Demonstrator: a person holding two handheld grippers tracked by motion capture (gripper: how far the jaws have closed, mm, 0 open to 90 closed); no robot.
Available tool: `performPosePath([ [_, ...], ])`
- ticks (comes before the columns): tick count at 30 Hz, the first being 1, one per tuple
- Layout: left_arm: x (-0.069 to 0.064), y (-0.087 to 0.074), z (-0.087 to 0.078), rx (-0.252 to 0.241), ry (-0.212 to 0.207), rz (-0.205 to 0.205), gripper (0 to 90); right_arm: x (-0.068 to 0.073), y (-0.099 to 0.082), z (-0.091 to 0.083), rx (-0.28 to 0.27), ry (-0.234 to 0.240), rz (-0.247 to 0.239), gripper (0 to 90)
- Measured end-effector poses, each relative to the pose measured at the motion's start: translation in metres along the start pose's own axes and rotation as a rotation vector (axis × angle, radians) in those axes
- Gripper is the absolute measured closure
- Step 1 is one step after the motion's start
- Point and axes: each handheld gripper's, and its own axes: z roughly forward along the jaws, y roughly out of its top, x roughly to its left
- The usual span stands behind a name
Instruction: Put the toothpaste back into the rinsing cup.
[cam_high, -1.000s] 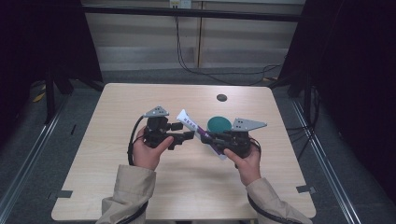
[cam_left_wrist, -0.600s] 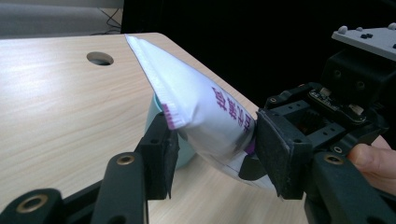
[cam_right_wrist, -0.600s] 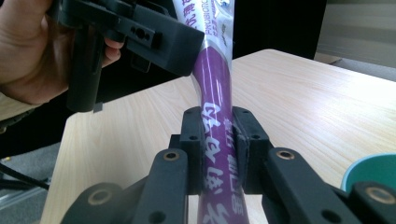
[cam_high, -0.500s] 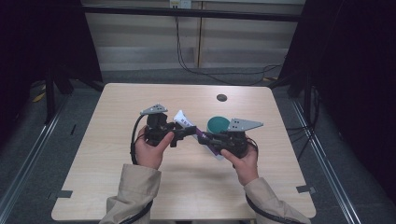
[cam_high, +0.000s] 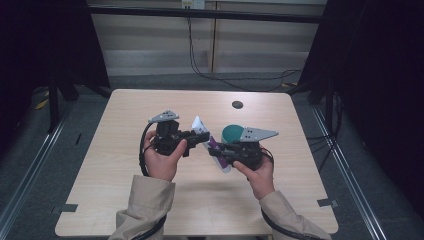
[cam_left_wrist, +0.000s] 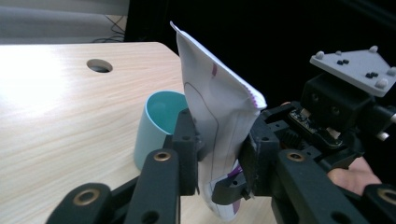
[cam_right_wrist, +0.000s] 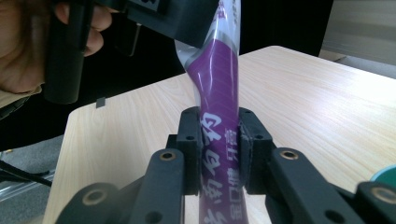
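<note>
Two grippers on one purple-and-white tube (cam_high: 215, 145), mid-frame above the table (cam_high: 125, 200): right gripper (cam_right_wrist: 219, 144) clamped on its printed body, left gripper (cam_left_wrist: 219, 158) pinching the flat crimped end. I'd keep both squeezes even and not twist. Teal cup (cam_left_wrist: 159, 126) sits behind.

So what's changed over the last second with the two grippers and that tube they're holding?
Little. The left gripper and right gripper have drawn slightly closer together, so less of the purple-and-white tube shows between them in the high view. Both stay clamped on it, left gripper near the crimped end, right gripper on the purple body. The teal cup and the table stayed as they were.
</note>
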Motion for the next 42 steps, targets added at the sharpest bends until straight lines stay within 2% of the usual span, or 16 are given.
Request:
performPosePath([
  [3,-0.008,0.003,0.000,0.009,0.034,0.041,73.0,0.001,0.002,0.000,0.006,-0.015,0.010,68.9],
  [6,-0.013,0.005,0.002,0.031,0.071,0.087,73.9,0.003,0.009,-0.003,0.018,-0.069,-0.011,54.0],
  [9,-0.015,0.007,0.002,0.031,0.077,0.092,74.4,0.006,0.017,-0.004,0.049,-0.091,-0.051,54.0],
  [14,-0.019,0.010,0.002,0.052,0.109,0.125,74.4,0.009,0.023,0.000,0.094,-0.096,-0.060,50.6],
  [17,-0.022,0.011,0.003,0.067,0.130,0.154,74.4,0.011,0.025,0.003,0.108,-0.121,-0.066,47.8],
  [21,-0.026,0.010,0.006,0.091,0.150,0.179,74.5,0.013,0.030,0.006,0.127,-0.135,-0.083,49.8],
  [24,-0.029,0.009,0.009,0.093,0.137,0.196,74.4,0.014,0.033,0.010,0.139,-0.131,-0.085,53.5],
  [26,-0.031,0.010,0.010,0.106,0.146,0.213,74.2,0.016,0.033,0.013,0.155,-0.118,-0.095,65.8],
  [27,-0.030,0.010,0.010,0.106,0.142,0.220,73.5,0.017,0.034,0.014,0.166,-0.125,-0.112,67.9],
  [29,-0.028,0.009,0.007,0.077,0.116,0.224,69.6,0.015,0.033,0.012,0.146,-0.101,-0.092,73.3],
  [31,-0.027,0.008,0.003,0.051,0.094,0.226,62.7,0.015,0.033,0.009,0.137,-0.099,-0.097,75.2],
  [33,-0.026,0.007,-0.003,0.021,0.083,0.251,43.8,0.015,0.034,0.006,0.135,-0.103,-0.103,75.5],
  [34,-0.025,0.005,-0.007,0.003,0.079,0.276,38.3,0.013,0.034,0.004,0.128,-0.106,-0.097,75.6],
  [37,-0.023,-0.004,-0.016,0.007,0.049,0.297,33.1,0.009,0.035,-0.005,0.092,-0.114,-0.082,75.7],
  [39,-0.018,-0.015,-0.020,0.007,0.058,0.304,29.7,0.007,0.039,-0.010,0.075,-0.119,-0.080,75.7],
  [42,-0.006,-0.034,-0.022,0.009,0.069,0.275,22.2,0.004,0.046,-0.016,0.066,-0.135,-0.074,75.7],
])
